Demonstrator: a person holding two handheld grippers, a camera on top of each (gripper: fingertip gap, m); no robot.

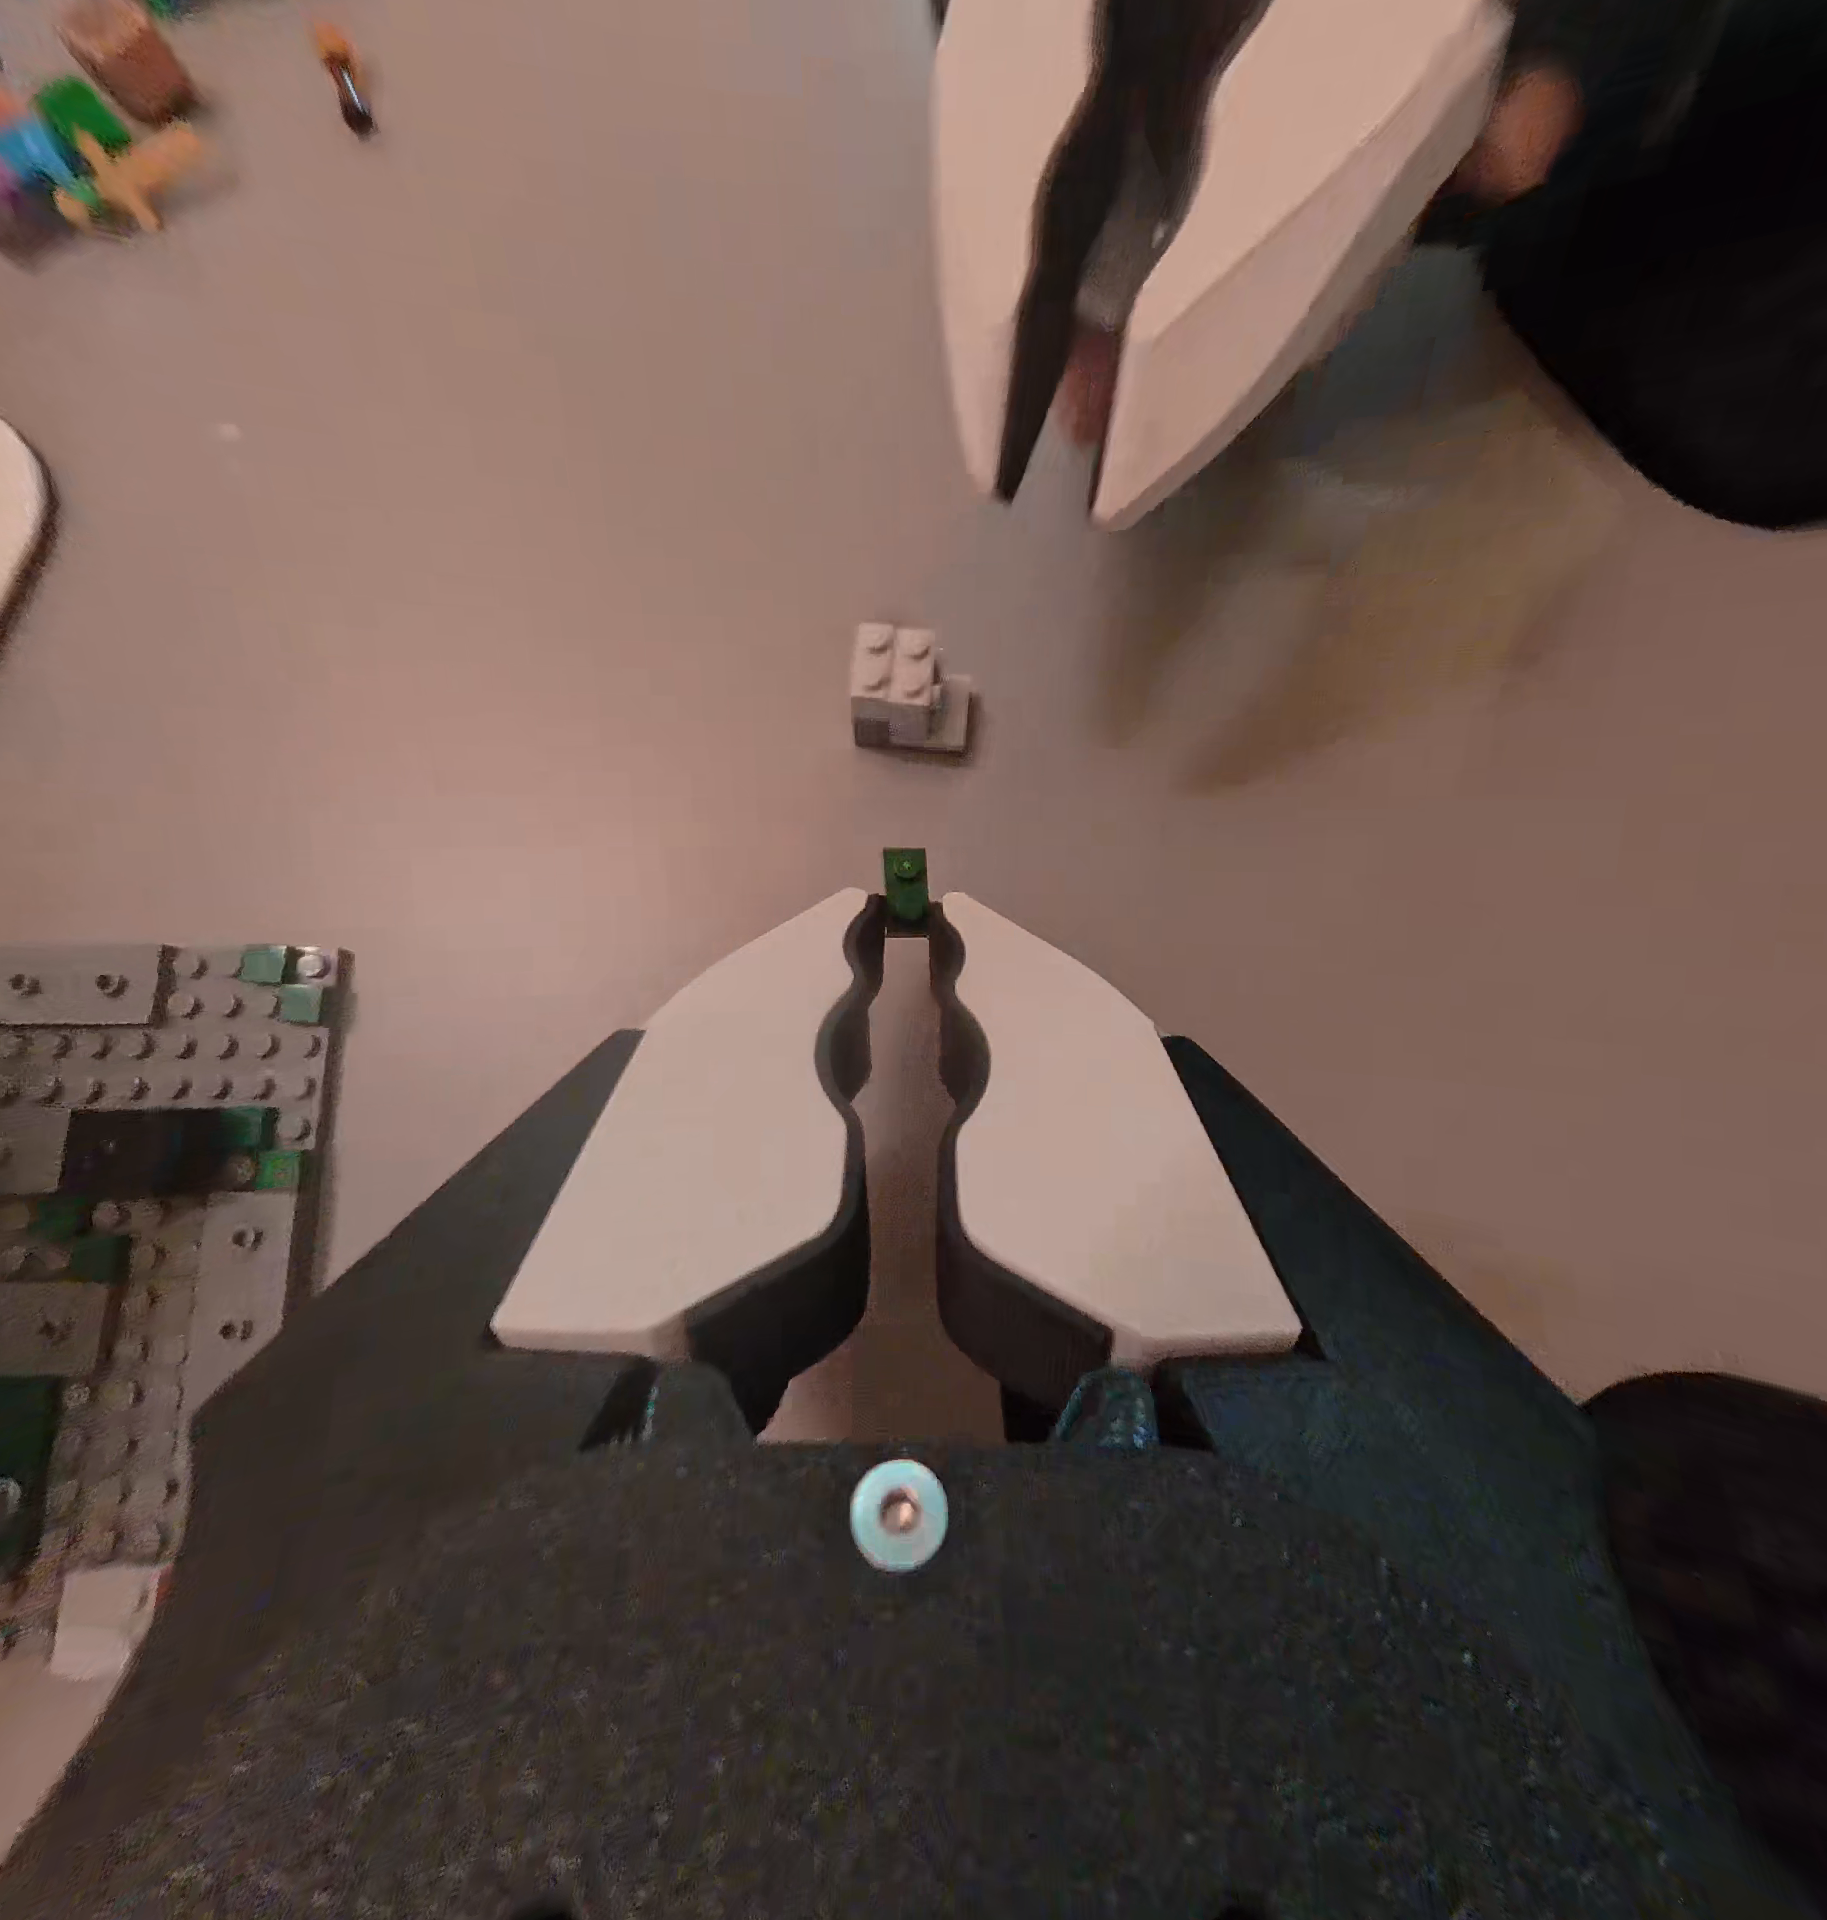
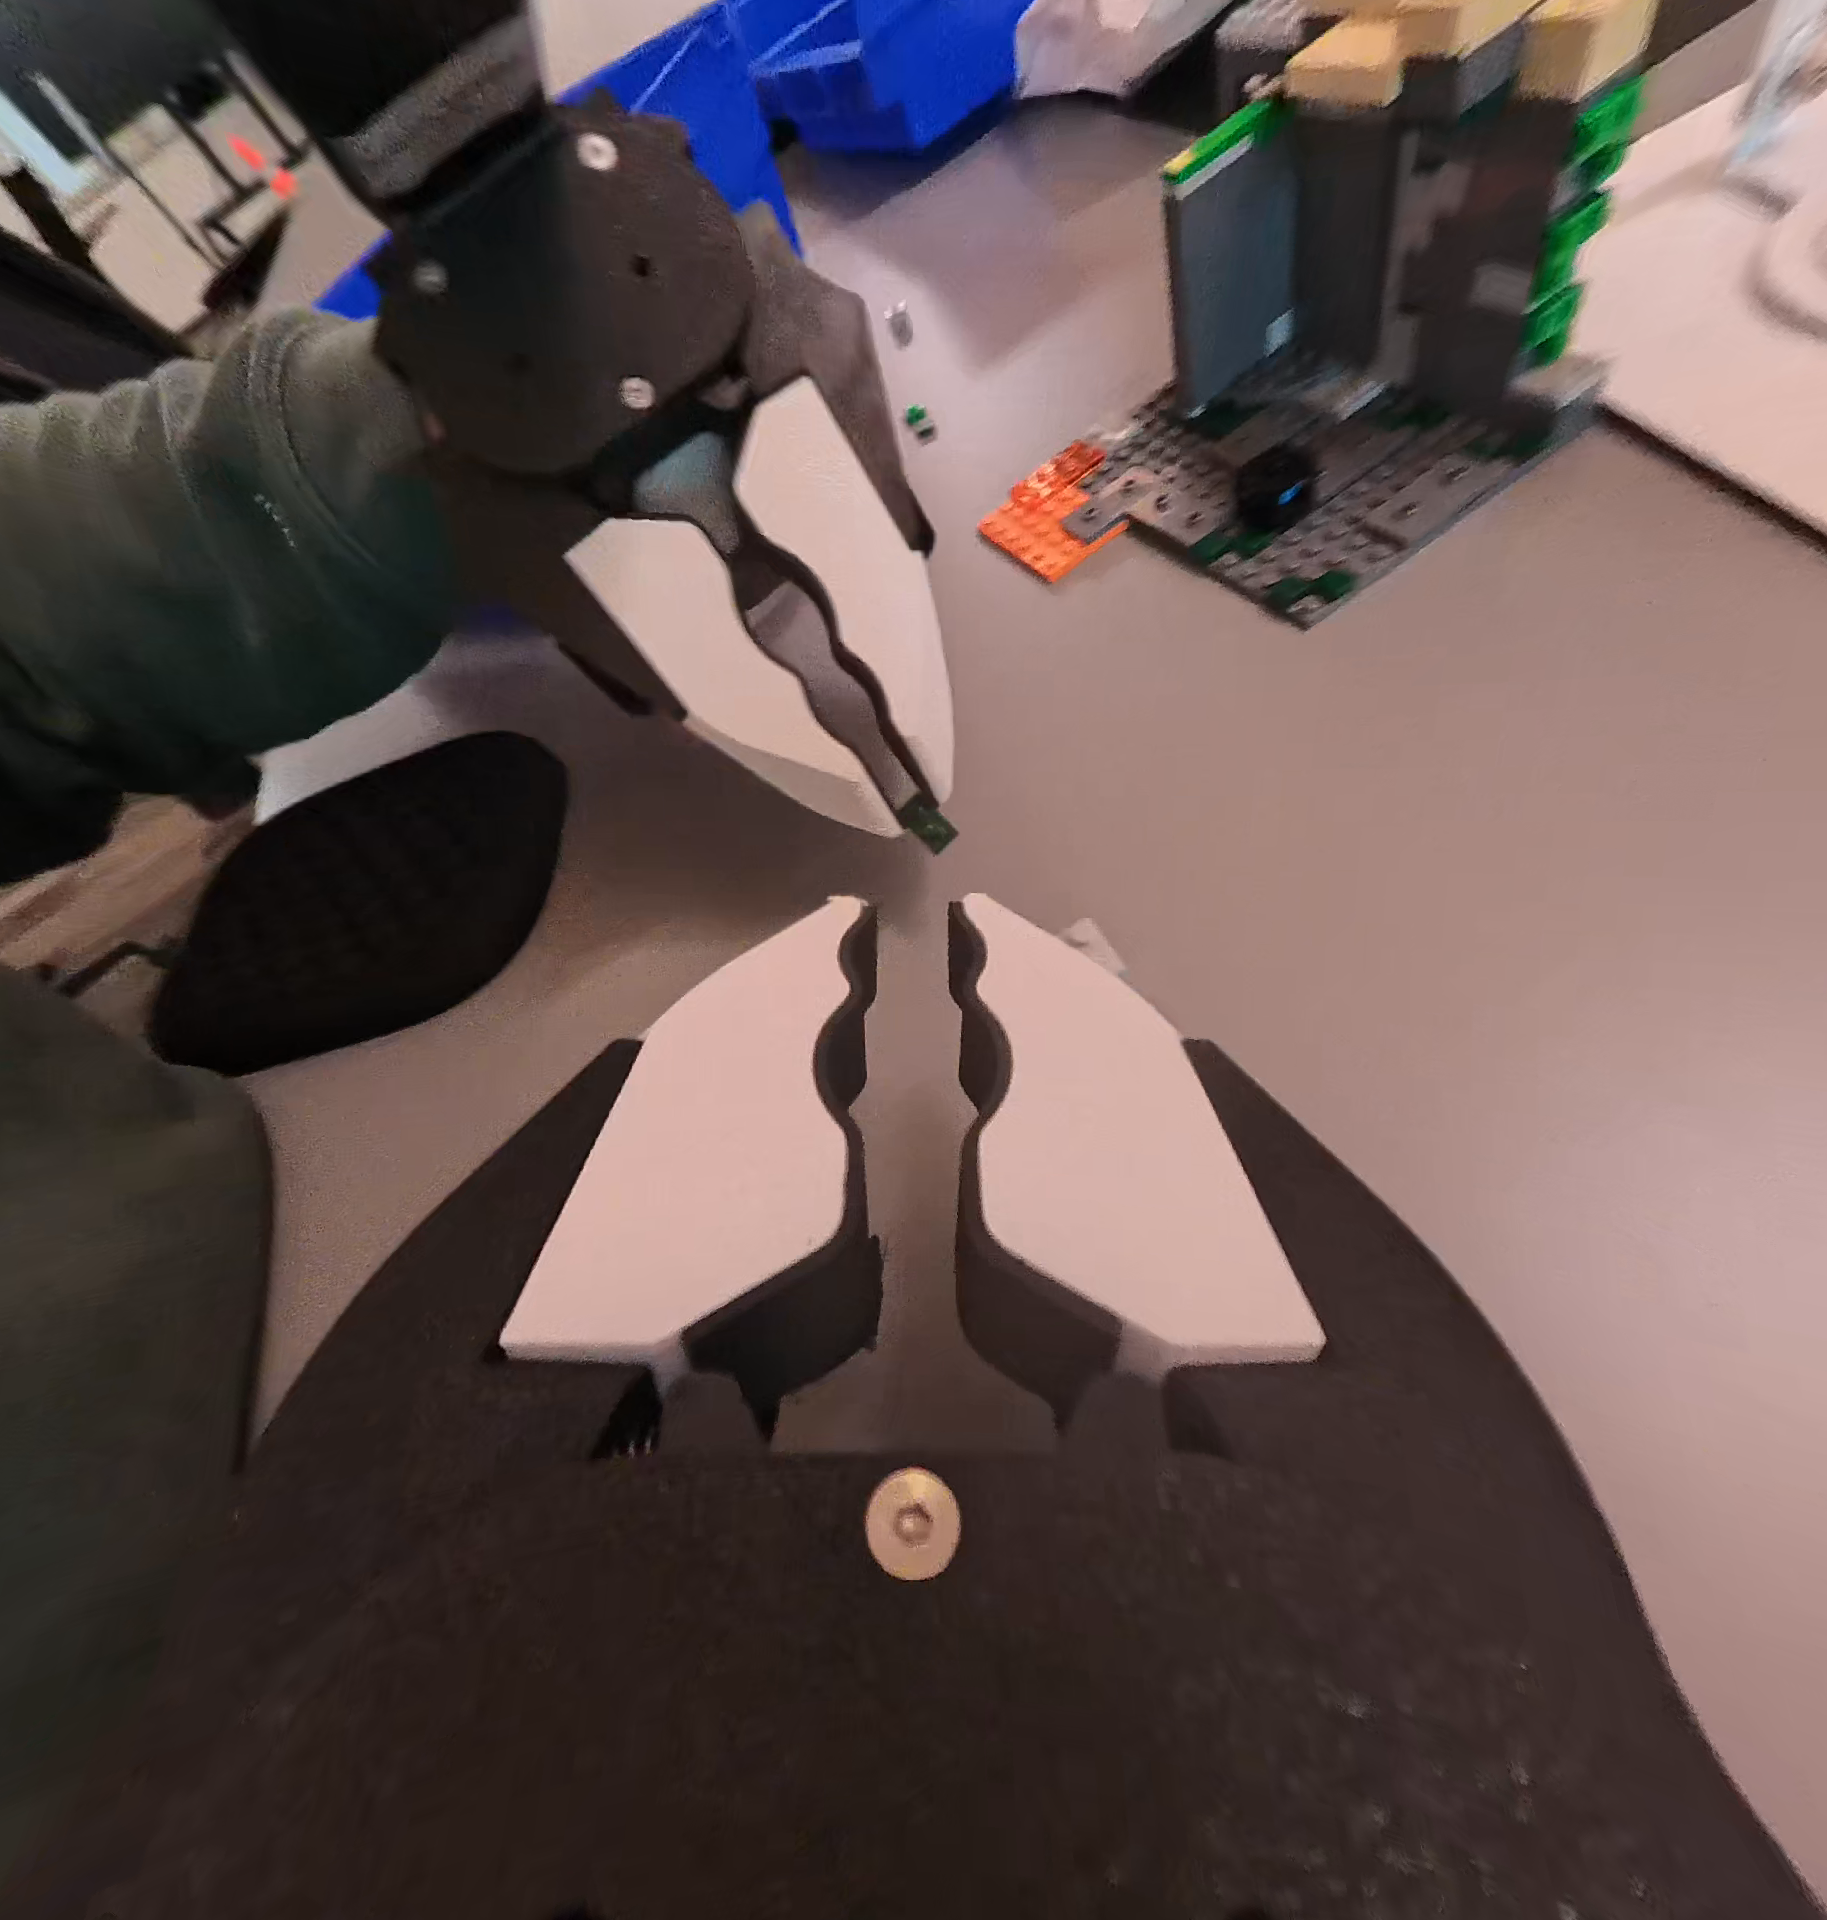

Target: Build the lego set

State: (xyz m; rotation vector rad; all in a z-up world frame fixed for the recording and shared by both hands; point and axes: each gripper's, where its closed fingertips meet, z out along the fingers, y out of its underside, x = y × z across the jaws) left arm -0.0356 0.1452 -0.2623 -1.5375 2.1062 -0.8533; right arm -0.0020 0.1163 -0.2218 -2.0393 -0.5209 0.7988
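Ahead, grey brick (image 1: 907,686) on bare table (image 1: 576,623)

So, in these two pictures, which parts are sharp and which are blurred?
Left wrist view: the left gripper, its green piece and the grey brick are sharp; the right gripper is motion-smeared, the edges soft. Right wrist view: the right gripper is sharp; the lego build is blurred.

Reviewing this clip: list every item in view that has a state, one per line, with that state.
left gripper: shut on the small green piece, above the table.
small green piece: pinched at the fingertips, off the table.
right gripper: open, nothing between its fingers.
grey brick assembly: loose on the table, ungripped.
lego build: upright on its base plate, partly built.
loose green piece: lying on the table, untouched.
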